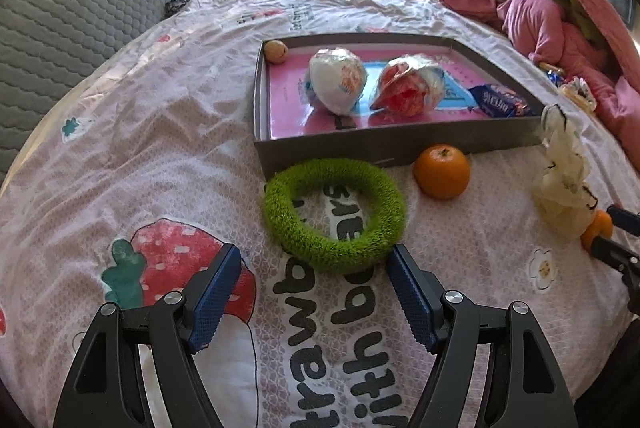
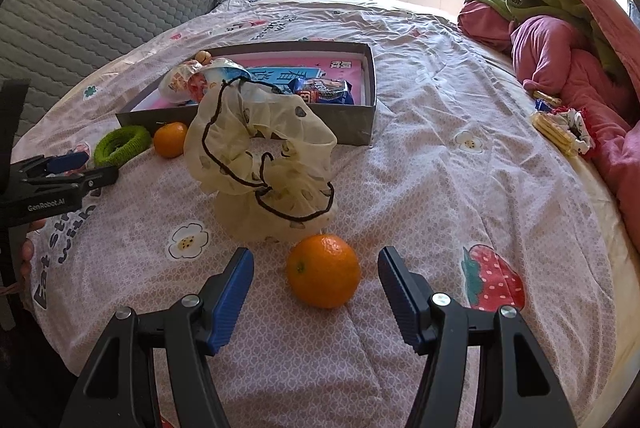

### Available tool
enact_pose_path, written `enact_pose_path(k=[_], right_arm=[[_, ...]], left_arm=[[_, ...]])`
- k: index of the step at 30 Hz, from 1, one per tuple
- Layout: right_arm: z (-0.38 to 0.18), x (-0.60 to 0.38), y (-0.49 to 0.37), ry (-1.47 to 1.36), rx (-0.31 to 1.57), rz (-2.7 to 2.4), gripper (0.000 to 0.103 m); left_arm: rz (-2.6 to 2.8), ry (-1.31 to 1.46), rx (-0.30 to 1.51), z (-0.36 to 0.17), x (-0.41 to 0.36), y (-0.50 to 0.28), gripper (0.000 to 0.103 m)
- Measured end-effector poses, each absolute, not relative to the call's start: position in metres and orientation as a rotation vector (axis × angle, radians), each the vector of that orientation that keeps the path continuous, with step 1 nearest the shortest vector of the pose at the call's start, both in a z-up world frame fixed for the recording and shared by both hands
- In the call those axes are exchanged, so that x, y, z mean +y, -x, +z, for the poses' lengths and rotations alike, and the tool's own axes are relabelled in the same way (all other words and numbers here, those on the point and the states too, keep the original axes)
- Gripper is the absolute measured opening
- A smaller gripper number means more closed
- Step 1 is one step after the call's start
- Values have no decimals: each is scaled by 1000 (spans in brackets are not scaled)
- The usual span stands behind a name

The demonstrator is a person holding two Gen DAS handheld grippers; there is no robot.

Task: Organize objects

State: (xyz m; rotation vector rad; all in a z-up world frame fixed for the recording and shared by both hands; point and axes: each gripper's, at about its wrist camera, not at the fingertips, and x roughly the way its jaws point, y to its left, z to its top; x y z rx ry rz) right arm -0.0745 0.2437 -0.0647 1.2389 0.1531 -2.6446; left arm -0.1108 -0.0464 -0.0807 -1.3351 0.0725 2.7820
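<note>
Jaws stood wide apart on both of your grippers, and neither held anything. Your right gripper (image 2: 316, 270) had an orange (image 2: 323, 270) lying on the bed (image 2: 460, 188) between its two fingers, a little ahead of the pads and nearer the left one; being round, it offered no long axis to line up with. That was the relation your coming move turned on, as I judged it: straight ahead, already bracketed, needing only a short advance before closing. Your left gripper (image 1: 314, 286) pointed at the green ring (image 1: 334, 215), which lay flat just past its fingertips, its far edge touching or nearly touching the box (image 1: 360, 148). A second orange (image 1: 442, 171) sat just beside that ring, close to the box wall.

Beyond the near orange, a cream scrunchie (image 2: 260, 164) stood bunched up, just beside the fruit.

The right view showed the near orange whole; the left view caught only a sliver of it, behind the scrunchie and your right gripper's fingers at the frame edge. The left view, though, showed the box floor plainly, with two wrapped snacks (image 1: 338, 78) and a blue packet (image 1: 500, 101) inside.
</note>
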Motion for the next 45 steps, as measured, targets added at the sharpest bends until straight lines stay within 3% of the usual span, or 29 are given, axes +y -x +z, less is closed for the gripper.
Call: enact_pose_path(k=[9, 20, 26, 29, 45], right_arm=[[-73, 245, 81, -1267, 146, -2637, 64], [-80, 242, 86, -1295, 137, -2615, 64], [-81, 248, 86, -1311, 143, -2633, 46], [-81, 248, 85, -1303, 141, -2619, 40], [-88, 242, 86, -1285, 211, -2606, 40]], left_arm=[[2785, 1323, 156, -84, -38, 120, 77], [2764, 1330, -3, -88, -42, 138, 77], [2754, 1329, 1, -89, -38, 142, 76], [2753, 1327, 18, -89, -35, 142, 73], [2729, 1312, 134, -90, -17, 138, 53]])
